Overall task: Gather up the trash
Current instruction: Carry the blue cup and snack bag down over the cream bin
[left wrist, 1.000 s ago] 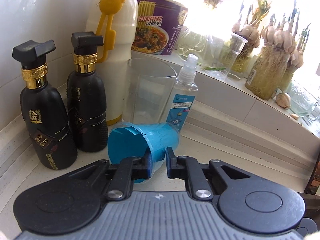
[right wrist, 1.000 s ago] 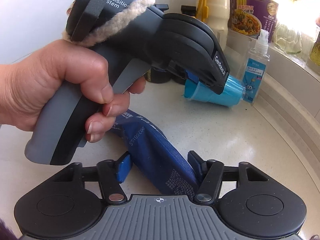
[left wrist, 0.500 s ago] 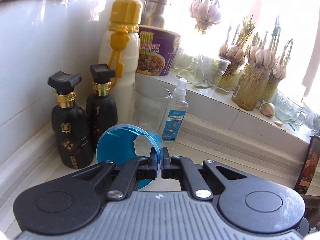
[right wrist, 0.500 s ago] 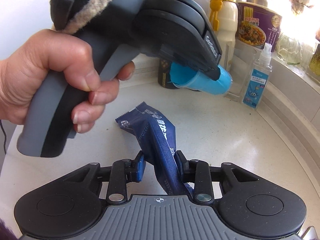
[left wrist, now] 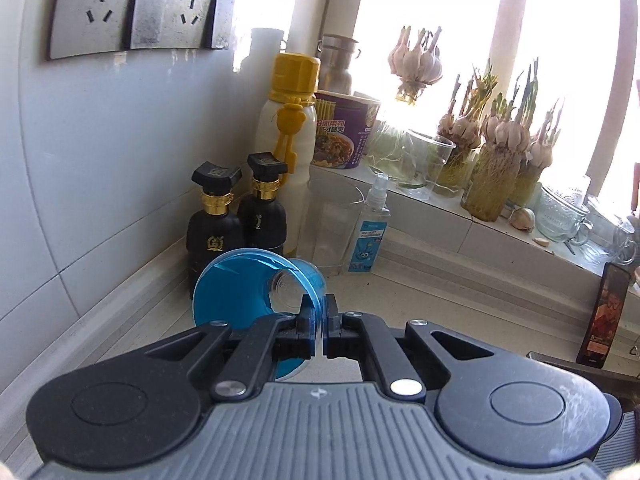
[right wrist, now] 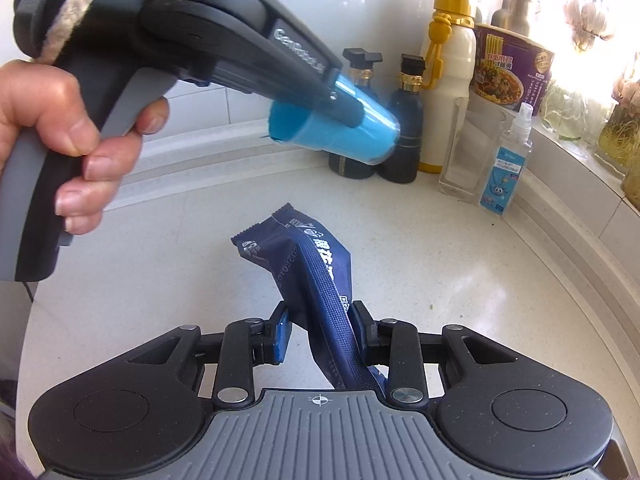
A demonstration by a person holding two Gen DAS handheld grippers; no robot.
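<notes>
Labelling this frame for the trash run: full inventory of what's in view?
cup: 1, blue, held off the counter in left tongs
wrapper: 1, dark blue, in right tongs
bottles: 2, black with gold collars, in the wall corner
flask: 1, white with yellow cap, behind bottles
glass: 1, clear, beside flask
spray bottle: 1, clear with blue label, right of glass
noodle bowl: 1, purple, on sill
garlic jars: several, sprouting, on sill
left tongs: shut on cup rim
right tongs: shut on wrapper
hand: 1, gripping left handle
</notes>
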